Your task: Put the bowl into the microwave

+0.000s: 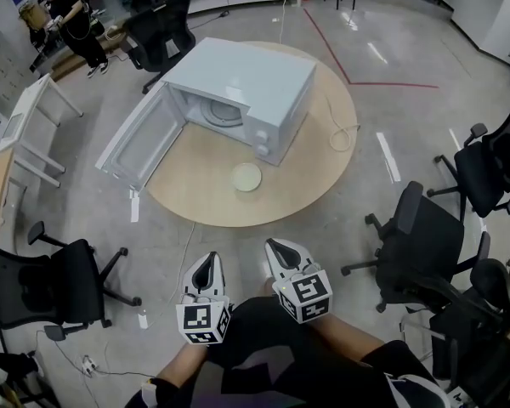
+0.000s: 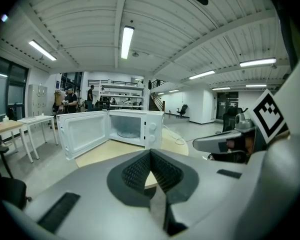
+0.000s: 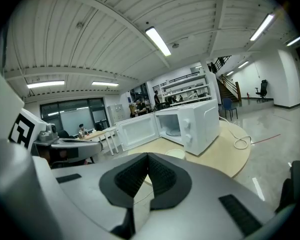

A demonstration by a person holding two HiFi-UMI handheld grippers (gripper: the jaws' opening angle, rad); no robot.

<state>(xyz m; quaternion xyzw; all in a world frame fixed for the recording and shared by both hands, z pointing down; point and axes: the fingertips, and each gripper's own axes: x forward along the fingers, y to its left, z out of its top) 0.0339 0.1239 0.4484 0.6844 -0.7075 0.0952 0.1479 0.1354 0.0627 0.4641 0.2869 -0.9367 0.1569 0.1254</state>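
A pale, shallow bowl (image 1: 246, 177) rests on the round wooden table (image 1: 323, 172), just in front of the white microwave (image 1: 255, 87). The microwave's door (image 1: 140, 143) hangs wide open to the left, and the glass turntable shows inside. Both grippers are held low, short of the table's near edge. The left gripper (image 1: 206, 262) and the right gripper (image 1: 277, 247) are shut with nothing in them. In the right gripper view the bowl (image 3: 176, 154) peeks above the shut right gripper (image 3: 148, 156), with the microwave (image 3: 195, 124) behind it. In the left gripper view the microwave (image 2: 132, 126) stands beyond the left gripper (image 2: 150, 153); the bowl is hidden there.
Black office chairs stand at the right (image 1: 425, 236), lower left (image 1: 42, 283) and behind the table (image 1: 161, 28). A white desk (image 1: 34, 130) is at the left. A white cable (image 1: 344, 134) loops on the table right of the microwave. People stand far back left.
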